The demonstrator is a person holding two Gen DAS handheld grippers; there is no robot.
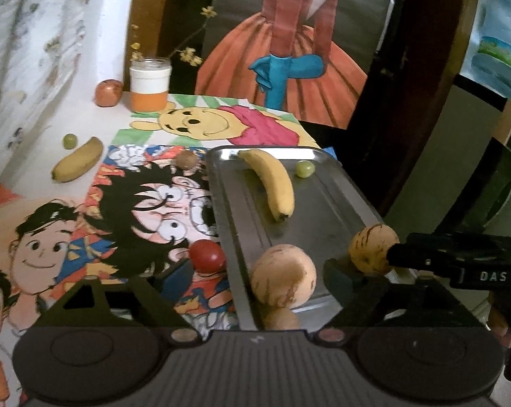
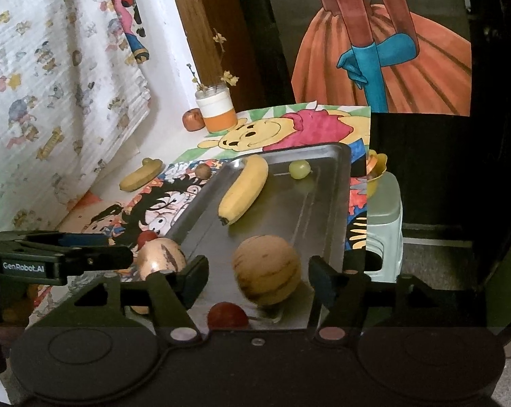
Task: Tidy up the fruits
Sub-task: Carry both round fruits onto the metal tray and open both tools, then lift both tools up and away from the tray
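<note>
Both tools stand released over the near end of the long steel tray (image 1: 323,190), each with a round tan streaked melon between its spread fingers but not pinched. The left tool (image 1: 259,281) brackets the melon (image 1: 282,274) at the tray's near left rim; the right tool (image 2: 259,278) brackets its twin (image 2: 267,269) further inside. Off the tray, the small red tomato (image 1: 206,256) lies just left of the left tool, on the cartoon-covered desk (image 1: 137,203), so the left hand looks nearest. The short yellow banana (image 1: 77,164) waits far left, lying diagonally.
</note>
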